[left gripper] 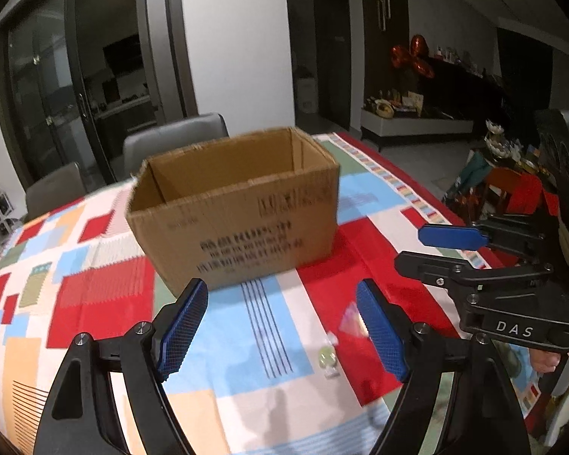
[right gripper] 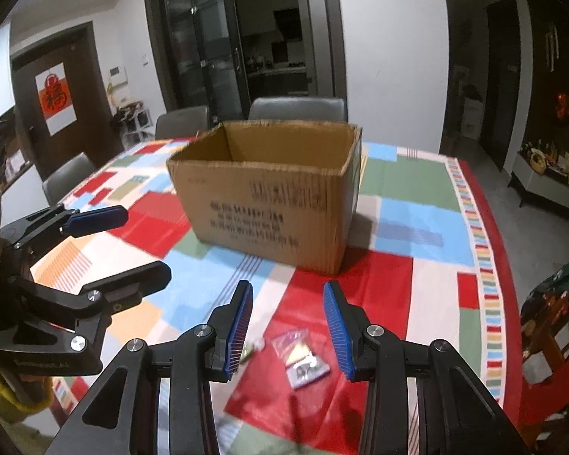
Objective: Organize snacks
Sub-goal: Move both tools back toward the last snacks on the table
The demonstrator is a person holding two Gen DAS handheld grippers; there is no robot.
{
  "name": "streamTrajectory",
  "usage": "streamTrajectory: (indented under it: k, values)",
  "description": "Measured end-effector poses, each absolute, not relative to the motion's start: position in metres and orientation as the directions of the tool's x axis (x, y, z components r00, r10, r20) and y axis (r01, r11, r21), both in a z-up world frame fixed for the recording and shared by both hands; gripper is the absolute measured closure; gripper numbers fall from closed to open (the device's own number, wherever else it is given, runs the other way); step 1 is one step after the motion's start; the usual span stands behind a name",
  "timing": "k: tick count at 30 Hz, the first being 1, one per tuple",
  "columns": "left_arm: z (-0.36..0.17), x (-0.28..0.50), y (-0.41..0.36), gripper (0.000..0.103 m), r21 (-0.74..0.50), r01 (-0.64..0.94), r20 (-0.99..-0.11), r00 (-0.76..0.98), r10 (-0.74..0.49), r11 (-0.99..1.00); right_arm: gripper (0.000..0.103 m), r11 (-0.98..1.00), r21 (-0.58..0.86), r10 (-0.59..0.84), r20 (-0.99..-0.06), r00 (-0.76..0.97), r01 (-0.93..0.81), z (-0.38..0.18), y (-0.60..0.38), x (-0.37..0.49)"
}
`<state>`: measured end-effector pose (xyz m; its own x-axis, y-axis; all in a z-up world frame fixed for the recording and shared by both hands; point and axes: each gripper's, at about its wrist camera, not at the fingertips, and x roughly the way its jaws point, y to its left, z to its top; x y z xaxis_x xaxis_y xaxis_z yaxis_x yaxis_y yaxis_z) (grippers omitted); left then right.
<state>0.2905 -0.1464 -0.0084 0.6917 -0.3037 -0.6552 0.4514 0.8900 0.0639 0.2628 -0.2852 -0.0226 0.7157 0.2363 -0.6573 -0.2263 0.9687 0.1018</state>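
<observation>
An open, empty-looking cardboard box (left gripper: pixel 239 204) (right gripper: pixel 269 197) stands on the patchwork tablecloth (left gripper: pixel 95 288) (right gripper: pixel 409 227). In front of it lie a small purple-and-red snack packet (right gripper: pixel 301 356) (left gripper: pixel 354 322) and a little green wrapped candy (left gripper: pixel 327 358) (right gripper: pixel 252 349). My left gripper (left gripper: pixel 284 326) (right gripper: pixel 146 244) hovers open over the cloth, short of the box, with nothing between its blue pads. My right gripper (right gripper: pixel 290 326) (left gripper: pixel 436 252) is open more narrowly above the packet and holds nothing.
Grey chairs (right gripper: pixel 297 108) (left gripper: pixel 174 140) stand behind the table. The table's right edge (right gripper: pixel 508 265) drops to a floor crowded with bags and furniture (left gripper: pixel 504 185). A person's hand (left gripper: pixel 546 360) holds the right gripper.
</observation>
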Motion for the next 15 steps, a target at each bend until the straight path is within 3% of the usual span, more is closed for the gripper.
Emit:
streamTrajectory:
  k: [3,6,15]
  values:
    - [-0.021,0.287,-0.148,0.024,0.051,0.463,-0.674,0.669,-0.312,0.885,0.062,0.965,0.102,0.244,-0.682,0.690,-0.241,-0.036,-0.284,0.261]
    - [-0.037,0.284,-0.151,0.029,0.045,0.482,-0.696,0.644,-0.319,0.875,0.053,0.962,0.114,0.255,-0.705,0.661,-0.249,-0.049,-0.284,0.262]
    - [-0.075,0.289,-0.157,0.041,0.007,0.519,-0.760,0.558,-0.332,0.855,0.053,0.958,0.091,0.238,-0.785,0.572,-0.273,-0.089,-0.284,0.273]
